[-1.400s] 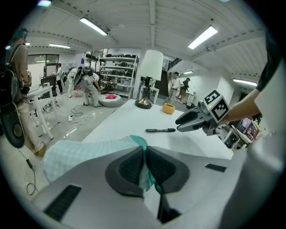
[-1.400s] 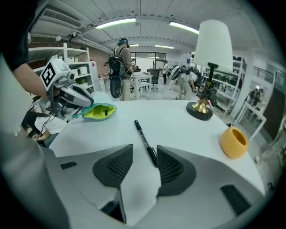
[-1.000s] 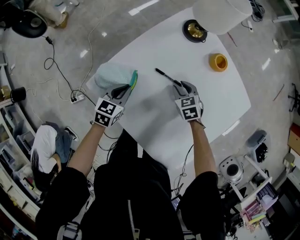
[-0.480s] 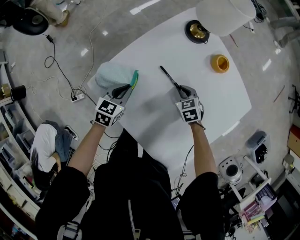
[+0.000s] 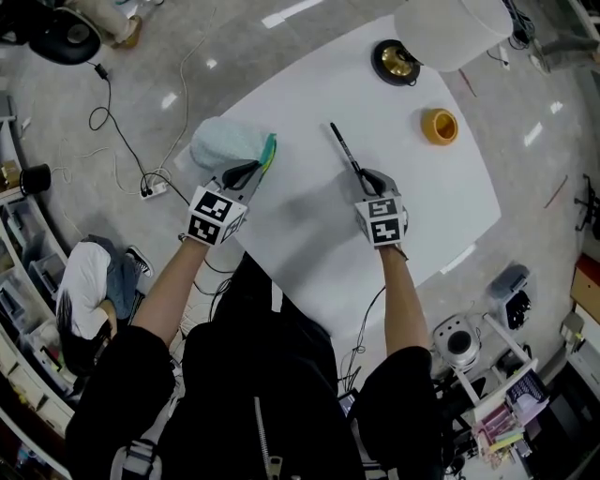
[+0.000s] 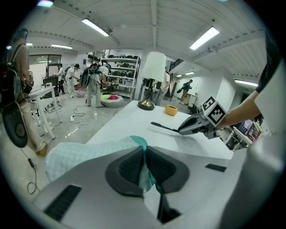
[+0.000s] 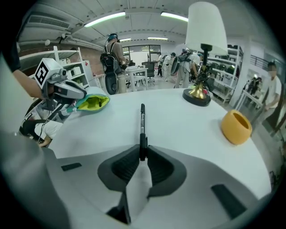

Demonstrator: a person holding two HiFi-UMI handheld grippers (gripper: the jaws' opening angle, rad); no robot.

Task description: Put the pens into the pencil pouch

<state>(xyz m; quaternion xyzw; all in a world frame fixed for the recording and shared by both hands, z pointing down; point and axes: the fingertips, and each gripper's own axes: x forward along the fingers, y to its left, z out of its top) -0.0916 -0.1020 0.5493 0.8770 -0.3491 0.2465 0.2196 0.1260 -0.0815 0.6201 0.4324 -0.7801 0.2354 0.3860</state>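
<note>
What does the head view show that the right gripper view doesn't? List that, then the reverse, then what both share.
Head view only: the person's torso and the marker cube on the right hand-held gripper.
Right gripper view only: the pouch with its yellow-green inside showing, people standing behind, and the right jaws closing on the end of the pen.
Both: pen, pouch, lamp, yellow cup, and the left hand-held gripper shut on the pouch.

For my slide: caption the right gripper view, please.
Right gripper closing its jaws on a black pen; left gripper pinches the pouch.
</note>
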